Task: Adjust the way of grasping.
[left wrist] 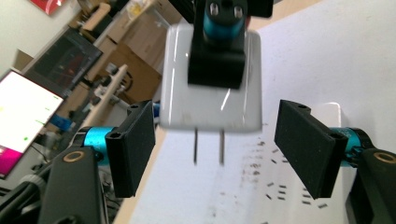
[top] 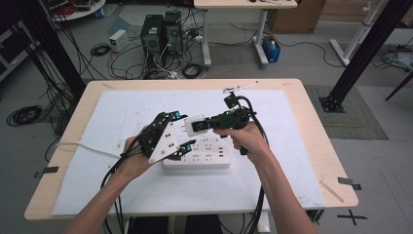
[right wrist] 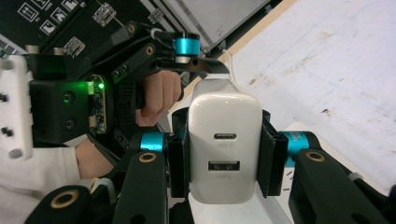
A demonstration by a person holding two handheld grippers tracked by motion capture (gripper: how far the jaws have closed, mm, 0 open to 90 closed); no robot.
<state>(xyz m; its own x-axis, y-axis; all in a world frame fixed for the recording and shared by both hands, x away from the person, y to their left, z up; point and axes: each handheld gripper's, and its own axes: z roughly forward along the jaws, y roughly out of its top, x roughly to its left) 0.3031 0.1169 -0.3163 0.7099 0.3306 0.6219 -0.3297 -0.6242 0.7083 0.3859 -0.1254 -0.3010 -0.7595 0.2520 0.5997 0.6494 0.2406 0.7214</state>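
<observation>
While the high view set both grippers above the middle of the desk (top: 311, 146), over a white power strip (top: 197, 157) lying on the white mat (top: 122, 117) near the front edge, only the gripper views gave the detail of the white charger (right wrist: 225, 144). From above, that charger (top: 194, 124) was a small pale block between the left gripper (top: 181, 131) and the right gripper (top: 195, 125), held off the desk and above the strip.

The right gripper view showed its own jaws clamped on the charger's two long sides, pads pressed flat against it, with the port face turned to the camera: an oval socket marked USB-C above a rectangular one marked USB-A. Beyond it sat the left gripper (right wrist: 184, 88) with a green light on its body and the person's fingers around its handle.

The left gripper view showed the opposite face of the charger (left wrist: 210, 100): two metal prongs (left wrist: 208, 147) pointing toward that camera, with the right gripper's pad across the charger. The left gripper's own jaws stood apart on either side of the charger, touching nothing. So the charger's long axis ran roughly level across the desk, prongs toward the left gripper, ports toward the right
</observation>
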